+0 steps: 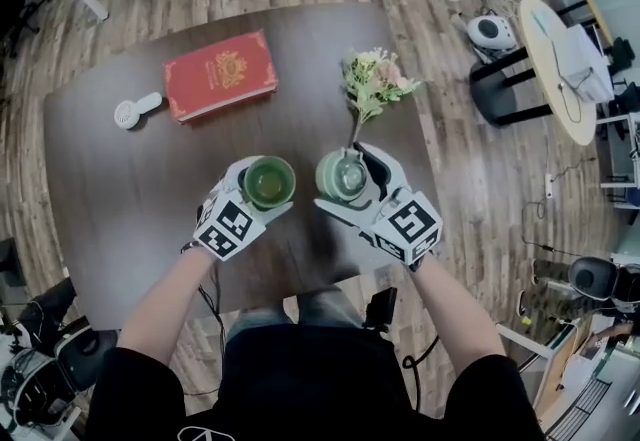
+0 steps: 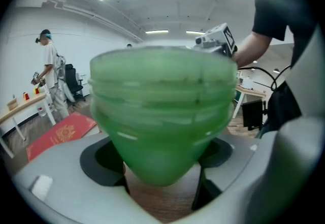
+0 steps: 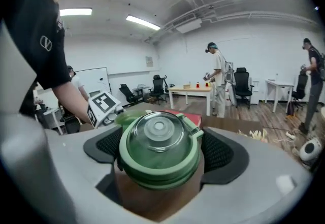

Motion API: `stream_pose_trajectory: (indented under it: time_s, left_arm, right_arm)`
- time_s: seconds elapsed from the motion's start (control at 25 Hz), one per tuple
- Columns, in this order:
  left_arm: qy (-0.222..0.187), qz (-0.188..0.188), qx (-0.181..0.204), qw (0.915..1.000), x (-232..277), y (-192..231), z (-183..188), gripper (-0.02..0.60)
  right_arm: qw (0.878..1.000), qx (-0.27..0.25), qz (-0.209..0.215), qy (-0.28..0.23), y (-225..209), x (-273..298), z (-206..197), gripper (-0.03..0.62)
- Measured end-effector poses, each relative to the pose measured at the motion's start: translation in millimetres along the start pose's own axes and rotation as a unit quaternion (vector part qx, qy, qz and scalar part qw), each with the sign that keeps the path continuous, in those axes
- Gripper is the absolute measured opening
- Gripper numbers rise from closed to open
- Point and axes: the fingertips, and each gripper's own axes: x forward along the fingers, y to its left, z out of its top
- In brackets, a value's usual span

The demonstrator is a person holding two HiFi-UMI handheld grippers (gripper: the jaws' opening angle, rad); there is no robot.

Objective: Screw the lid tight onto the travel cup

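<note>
Holding the see-through green plastic travel cup (image 1: 269, 181), the left gripper (image 1: 262, 191) squeezes its sides. The right gripper (image 1: 352, 179) grips the round green lid with a clear dome (image 1: 340, 175), just beside the cup at its 3 o'clock and not touching it. Both are over the dark brown table (image 1: 120, 189). The lid is not on yet. I think it has to go on top and be turned tight.

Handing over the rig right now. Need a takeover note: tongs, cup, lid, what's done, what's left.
Left tongs: shut on the cup, which has no lid on.
Right tongs: shut on the lid, held beside the cup and apart from it.
Both are over the near side of the table. The book and flowers lie farther back.
Done: cup and lid gripped.
Left: seat the lid on the cup and screw it tight.
</note>
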Motion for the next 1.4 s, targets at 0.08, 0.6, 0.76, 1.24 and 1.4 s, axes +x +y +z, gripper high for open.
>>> stream_pose_trajectory:
  time_s: [0.08, 0.6, 0.76, 1.24, 1.4]
  left_arm:
    - [0.014, -0.027, 0.02, 0.9993, -7, -17, 22, 0.393]
    - [0.03, -0.145, 0.113, 0.9825, -46, -95, 138, 0.394]
    - [0.027, -0.163, 0.128, 0.9779, -56, -113, 156, 0.394]
    - [0.019, -0.151, 0.117, 0.9815, -61, -128, 175, 0.391]
    - [0.004, -0.149, 0.097, 0.9841, -66, -130, 179, 0.391]
  right_arm:
    - [0.999, -0.024, 0.044, -0.007, 19, -15, 36, 0.502]
    - [0.959, -0.157, 0.237, 0.013, 113, -65, 133, 0.502]
    - [0.949, -0.175, 0.26, 0.025, 123, -81, 138, 0.502]
    - [0.986, -0.114, 0.112, 0.04, 120, -96, 145, 0.503]
    - [0.995, -0.083, 0.046, 0.002, 115, -99, 148, 0.505]
